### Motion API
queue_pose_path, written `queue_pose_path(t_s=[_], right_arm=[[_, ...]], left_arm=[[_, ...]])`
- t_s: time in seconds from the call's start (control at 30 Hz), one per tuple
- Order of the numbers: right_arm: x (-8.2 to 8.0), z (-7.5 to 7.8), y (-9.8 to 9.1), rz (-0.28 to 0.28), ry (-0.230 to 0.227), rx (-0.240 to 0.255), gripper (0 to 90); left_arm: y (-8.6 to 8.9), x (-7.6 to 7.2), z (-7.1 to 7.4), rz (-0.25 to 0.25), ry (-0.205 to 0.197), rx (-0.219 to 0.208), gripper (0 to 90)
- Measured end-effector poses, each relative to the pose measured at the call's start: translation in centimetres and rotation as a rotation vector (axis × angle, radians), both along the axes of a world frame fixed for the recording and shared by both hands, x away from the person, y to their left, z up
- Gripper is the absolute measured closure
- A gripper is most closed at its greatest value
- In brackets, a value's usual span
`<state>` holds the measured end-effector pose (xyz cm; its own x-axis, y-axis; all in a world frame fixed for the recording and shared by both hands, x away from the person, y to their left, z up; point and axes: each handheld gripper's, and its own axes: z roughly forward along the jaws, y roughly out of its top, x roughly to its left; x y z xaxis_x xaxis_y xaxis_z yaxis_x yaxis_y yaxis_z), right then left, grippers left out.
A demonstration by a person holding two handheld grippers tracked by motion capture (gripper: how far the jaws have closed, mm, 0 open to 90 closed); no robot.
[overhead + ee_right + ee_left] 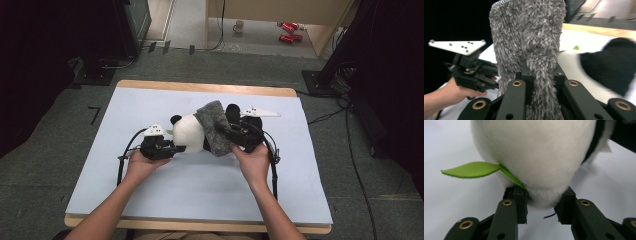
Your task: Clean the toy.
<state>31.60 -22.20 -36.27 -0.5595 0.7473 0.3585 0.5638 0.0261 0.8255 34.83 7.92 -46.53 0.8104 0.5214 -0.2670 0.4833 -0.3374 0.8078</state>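
A panda plush (190, 131) lies on its side in the middle of the pale mat (150, 190). Its white fur (536, 152) bulges down between the jaws in the left gripper view, with a green felt leaf (471, 169) sticking out to the left. My left gripper (177, 148) (542, 200) has both pads pressed against that white bulge. A grey fuzzy cloth (215, 125) (529, 32) drapes across the panda's body. My right gripper (225, 131) (540, 72) is shut on the cloth's lower part, holding it upright. A black limb (611, 65) of the panda lies to the right.
The mat covers a wooden table (200, 88), with bare mat on all sides of the panda. On the floor beyond stand a mug (239, 26) and red cans (289, 31). Dark equipment stands flank the table left (100, 65) and right (340, 70).
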Motion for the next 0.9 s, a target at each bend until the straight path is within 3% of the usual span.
queue_pose_path(t_s=[0.1, 0.23, 0.33, 0.4, 0.47, 0.57, 0.73, 0.9], right_arm=[[-0.4, 0.3, 1.3, 0.034, 0.003, 0.025, 79.3], [-0.9, 0.4, 3.4, 0.087, 0.009, 0.009, 79.2], [-0.9, -0.2, 4.7, 0.110, 0.027, -0.008, 79.1], [-0.9, -1.1, 5.6, 0.118, 0.047, -0.028, 78.9], [-0.7, -2.2, 6.2, 0.104, 0.058, -0.076, 78.7], [-0.3, -3.2, 6.0, 0.093, 0.041, -0.100, 78.7], [-0.1, -3.3, 5.9, 0.079, -0.003, -0.156, 78.5], [0.6, -3.5, 4.6, 0.043, 0.020, -0.164, 78.7]], left_arm=[[0.4, -0.9, 0.7, -0.022, 0.028, -0.014, 71.4], [0.3, -2.0, 1.3, -0.002, 0.047, -0.022, 71.3], [-0.1, -2.1, 1.2, 0.047, 0.084, -0.034, 70.7], [-0.3, -2.2, 1.1, 0.061, 0.083, -0.039, 70.6], [-0.6, -2.3, 1.0, 0.069, 0.076, -0.016, 70.6], [-0.7, -2.2, 0.7, 0.082, 0.087, -0.011, 70.5], [-0.9, -1.8, 0.5, 0.102, 0.102, -0.012, 70.4], [-0.5, -1.2, 0.2, 0.113, 0.131, -0.014, 70.1]])
